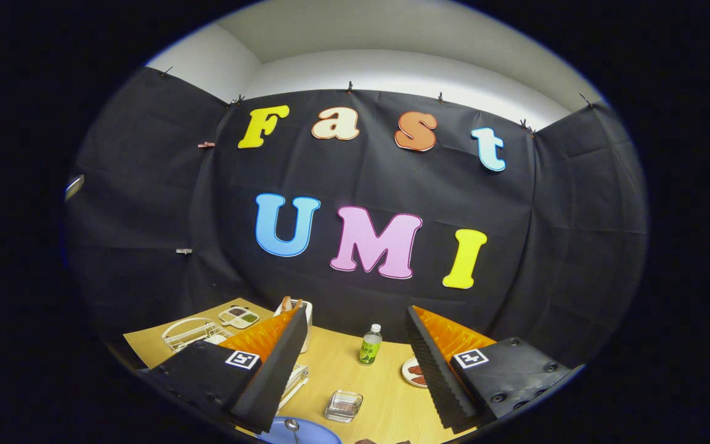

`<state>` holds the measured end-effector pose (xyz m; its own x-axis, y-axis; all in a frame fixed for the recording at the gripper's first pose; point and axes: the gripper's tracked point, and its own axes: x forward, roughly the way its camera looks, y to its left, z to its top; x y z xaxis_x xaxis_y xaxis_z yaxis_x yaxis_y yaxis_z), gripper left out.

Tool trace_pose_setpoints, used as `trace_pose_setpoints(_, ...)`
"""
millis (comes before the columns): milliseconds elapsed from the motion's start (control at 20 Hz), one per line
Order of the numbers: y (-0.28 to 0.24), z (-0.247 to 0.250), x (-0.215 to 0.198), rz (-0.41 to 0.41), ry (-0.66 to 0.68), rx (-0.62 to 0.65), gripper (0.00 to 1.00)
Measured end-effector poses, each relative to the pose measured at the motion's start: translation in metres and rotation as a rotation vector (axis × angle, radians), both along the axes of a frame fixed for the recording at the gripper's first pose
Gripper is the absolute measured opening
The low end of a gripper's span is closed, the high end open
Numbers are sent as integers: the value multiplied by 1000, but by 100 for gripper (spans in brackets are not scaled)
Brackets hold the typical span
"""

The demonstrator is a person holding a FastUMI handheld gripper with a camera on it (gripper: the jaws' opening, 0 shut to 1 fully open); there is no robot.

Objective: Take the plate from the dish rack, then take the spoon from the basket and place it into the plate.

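Note:
A blue plate (312, 434) lies flat on the wooden table (386, 401), close below my left finger. A metal spoon (293, 426) rests in it, bowl towards the table's middle. My gripper (355, 313) is open and raised above the table, with nothing between its fingers. The white wire dish rack (190, 333) stands at the far left of the table. A white basket (307, 314) with something sticking out of its top is partly hidden behind the left fingertip.
Between the fingers stands a small green-labelled bottle (370, 345), and nearer me a clear glass dish (342, 406). A small patterned saucer (414, 372) peeks out beside the right finger. A compartment tray (239, 316) lies behind the rack. Black cloth walls surround the table.

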<state>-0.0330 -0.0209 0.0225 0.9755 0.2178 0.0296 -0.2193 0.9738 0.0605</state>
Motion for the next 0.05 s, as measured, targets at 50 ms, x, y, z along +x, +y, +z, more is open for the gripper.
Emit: trace_pose_setpoints(50, 0, -1, 0, -2, 3, 3, 98)
